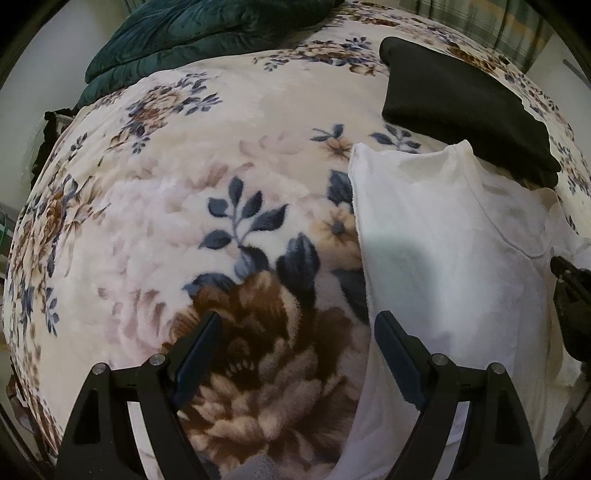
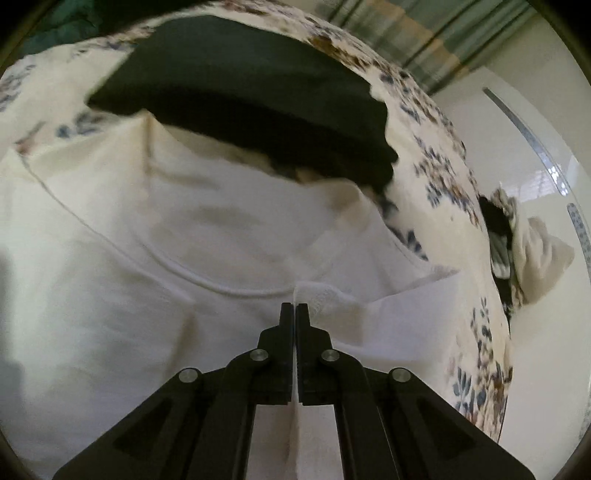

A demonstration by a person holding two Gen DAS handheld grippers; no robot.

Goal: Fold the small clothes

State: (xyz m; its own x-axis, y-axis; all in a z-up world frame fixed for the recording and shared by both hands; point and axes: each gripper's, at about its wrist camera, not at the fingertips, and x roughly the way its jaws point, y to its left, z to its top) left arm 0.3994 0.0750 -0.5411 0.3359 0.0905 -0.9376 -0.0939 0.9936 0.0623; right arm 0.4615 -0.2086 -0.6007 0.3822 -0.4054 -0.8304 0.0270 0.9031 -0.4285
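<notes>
Right tool (image 2: 294, 306) is pinched tight on a raised fold of the white shirt (image 2: 155, 266), its two fingers pressed together with only a sliver of cloth between them, just below the curved neckline seam. My left tool (image 1: 297, 328) hangs spread wide with nothing between its fingers, one finger over the brown flower of the blanket and the other over the shirt's left edge. From the left wrist view I see the white shirt (image 1: 443, 236) lying flat on the right part of the bed, and the right tool (image 1: 565, 273) touching it at the far right of the frame. Just beyond the shirt's collar lies a folded black garment (image 1: 458, 103), its near edge touching or overlapping the shirt. Everything rests on the floral blanket (image 1: 192, 206). A dark green quilt (image 1: 192, 33) is bunched at the far end of the bed.
</notes>
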